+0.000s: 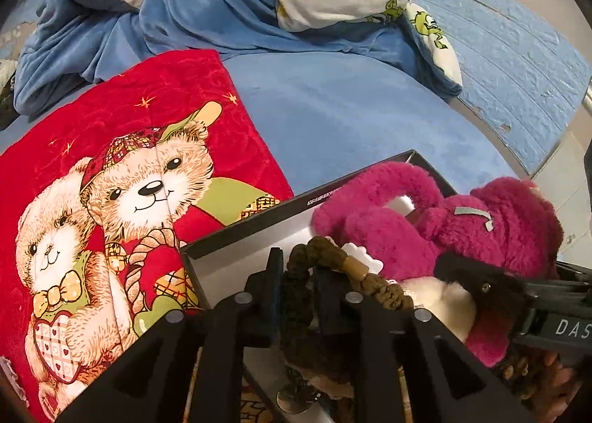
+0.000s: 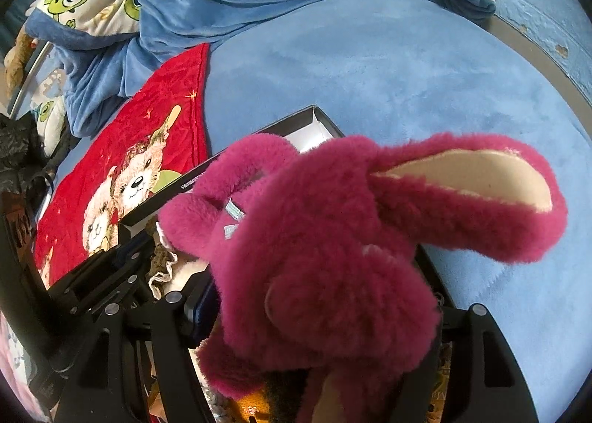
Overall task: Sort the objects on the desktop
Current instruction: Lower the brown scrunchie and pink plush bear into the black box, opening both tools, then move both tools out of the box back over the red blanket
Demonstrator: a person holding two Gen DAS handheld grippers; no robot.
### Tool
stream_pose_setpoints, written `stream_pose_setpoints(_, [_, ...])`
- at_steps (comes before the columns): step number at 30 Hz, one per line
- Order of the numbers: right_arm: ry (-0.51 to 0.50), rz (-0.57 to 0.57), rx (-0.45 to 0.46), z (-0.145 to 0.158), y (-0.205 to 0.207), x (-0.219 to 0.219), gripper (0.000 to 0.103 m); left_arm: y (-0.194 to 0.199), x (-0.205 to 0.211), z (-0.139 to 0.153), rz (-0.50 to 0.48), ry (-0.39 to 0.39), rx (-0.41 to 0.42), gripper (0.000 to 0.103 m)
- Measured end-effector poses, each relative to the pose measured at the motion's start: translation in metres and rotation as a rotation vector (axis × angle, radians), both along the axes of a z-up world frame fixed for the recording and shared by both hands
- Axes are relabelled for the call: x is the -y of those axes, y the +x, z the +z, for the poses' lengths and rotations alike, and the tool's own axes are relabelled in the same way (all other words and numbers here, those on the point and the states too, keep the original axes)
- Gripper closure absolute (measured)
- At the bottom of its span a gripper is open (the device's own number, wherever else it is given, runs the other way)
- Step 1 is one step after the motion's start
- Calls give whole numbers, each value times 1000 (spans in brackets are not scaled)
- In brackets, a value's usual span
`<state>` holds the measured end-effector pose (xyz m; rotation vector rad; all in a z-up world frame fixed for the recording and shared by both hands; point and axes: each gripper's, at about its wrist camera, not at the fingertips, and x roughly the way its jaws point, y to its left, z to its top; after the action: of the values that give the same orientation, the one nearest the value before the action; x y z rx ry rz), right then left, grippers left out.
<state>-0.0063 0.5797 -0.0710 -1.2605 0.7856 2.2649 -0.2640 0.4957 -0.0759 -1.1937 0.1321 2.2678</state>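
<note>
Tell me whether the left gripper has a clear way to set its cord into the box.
Probably yes. The left gripper, closed on the braided cord, hangs over the box, whose white floor shows bare beside the pink plush.

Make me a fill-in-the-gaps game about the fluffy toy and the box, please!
1. The plush toy in the right gripper is the colour ____.
2. The left gripper holds a braided ____ cord.
3. The red blanket beside the box shows two ____.
4. The box is black outside and ____ inside.

Missing words: pink; brown; bears; white
</note>
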Motion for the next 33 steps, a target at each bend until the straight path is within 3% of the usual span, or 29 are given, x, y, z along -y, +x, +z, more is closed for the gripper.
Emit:
stream_pose_setpoints(3, [11,-7,-14,2,2,1,34,3,-1,3,-1,-30,-23,78])
stream_pose_setpoints(7, [31,-9,-26,7,4,4,27,6,1,10,-4,-66,-52,58])
stream_pose_setpoints(9, [27,-16,-35,10,7,4,22,8,1,15,-8,-86,-74,42])
stream_pose_setpoints(11, [26,-18,-34,13,9,6,0,13,-1,22,-40,-93,-98,14])
stream_pose_setpoints(13, [3,-4,-62,19,10,10,0,16,-3,26,-31,-152,-128,0])
stream_pose_setpoints(15, [4,5,-55,21,12,14,0,21,-1,31,-34,-173,-159,0])
stream_pose_setpoints(22, [-39,-4,-99,39,36,24,0,22,21,42,8,-97,-108,0])
stream_pose_setpoints(33, [22,-16,-120,70,74,52,0,55,66,76,60,-25,-143,0])
